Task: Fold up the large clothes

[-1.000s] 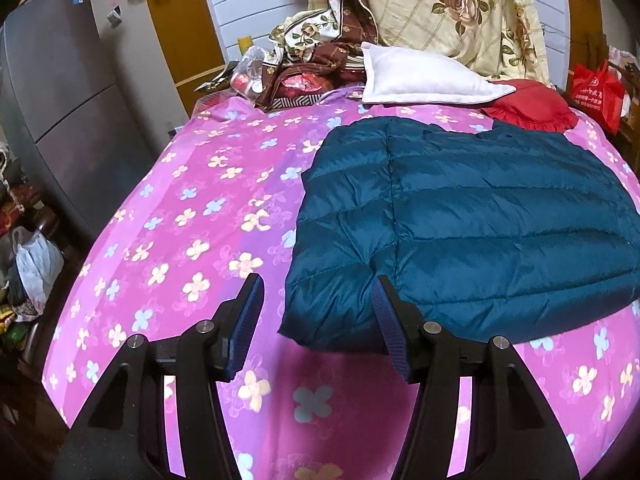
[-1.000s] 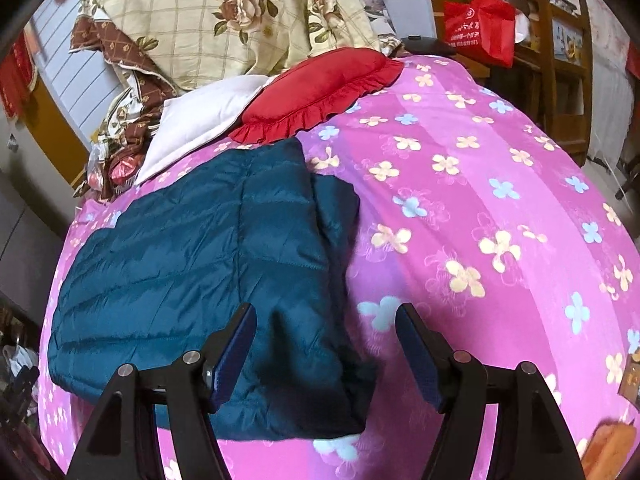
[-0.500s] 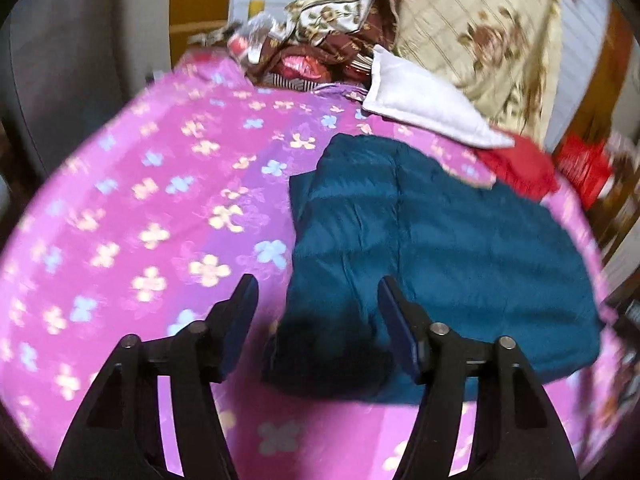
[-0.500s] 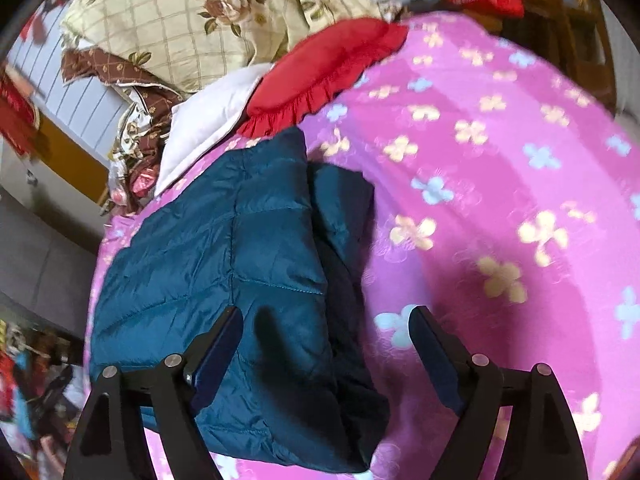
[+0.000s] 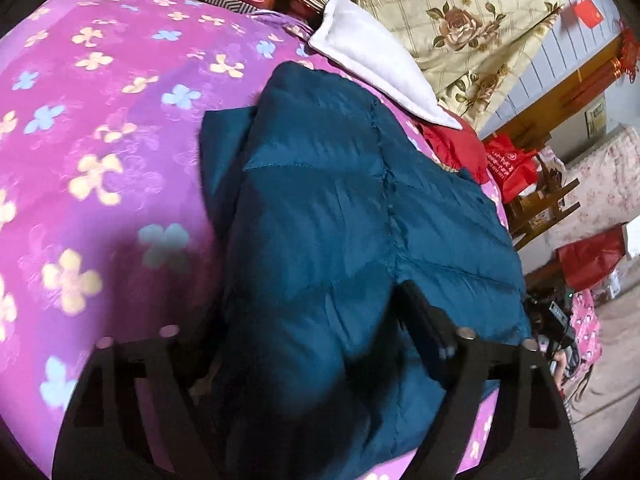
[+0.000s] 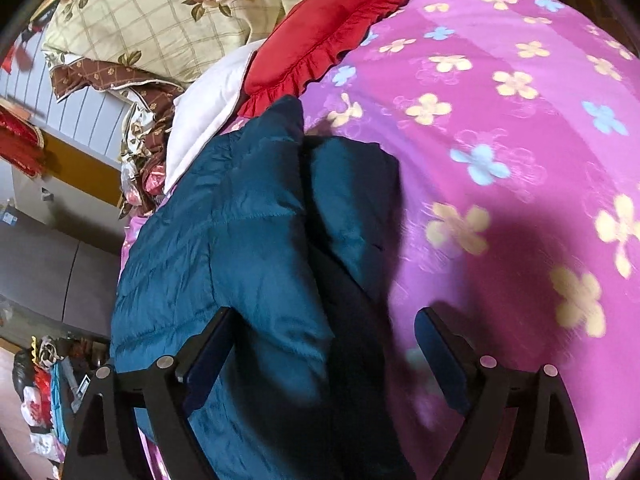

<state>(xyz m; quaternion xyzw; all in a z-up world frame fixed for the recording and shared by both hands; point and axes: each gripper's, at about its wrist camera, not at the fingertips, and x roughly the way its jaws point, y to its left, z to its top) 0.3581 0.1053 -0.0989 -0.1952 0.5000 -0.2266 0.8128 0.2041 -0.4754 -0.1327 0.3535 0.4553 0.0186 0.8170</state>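
A teal quilted down jacket [image 5: 328, 216] lies folded on the pink flowered bedspread [image 5: 100, 128]. My left gripper [image 5: 308, 320] is open, its fingers straddling the jacket's near left edge, with the puffy cloth between them. In the right wrist view the same jacket [image 6: 240, 240] fills the left half, with a folded sleeve [image 6: 352, 184] on its right side. My right gripper [image 6: 324, 344] is open and straddles the jacket's near right edge, left finger on the cloth and right finger over the bedspread [image 6: 520, 160].
A white pillow [image 5: 372, 52], a red frilled cushion [image 6: 320, 36] and a cream floral quilt [image 5: 460, 20] are piled at the bed's head. A red bag [image 5: 512, 164] and wooden furniture stand beside the bed. A grey cabinet [image 6: 48, 272] is on the other side.
Both grippers have moved down and forward onto the jacket's near corners. The jacket now bulges between the fingers. Both stay open.
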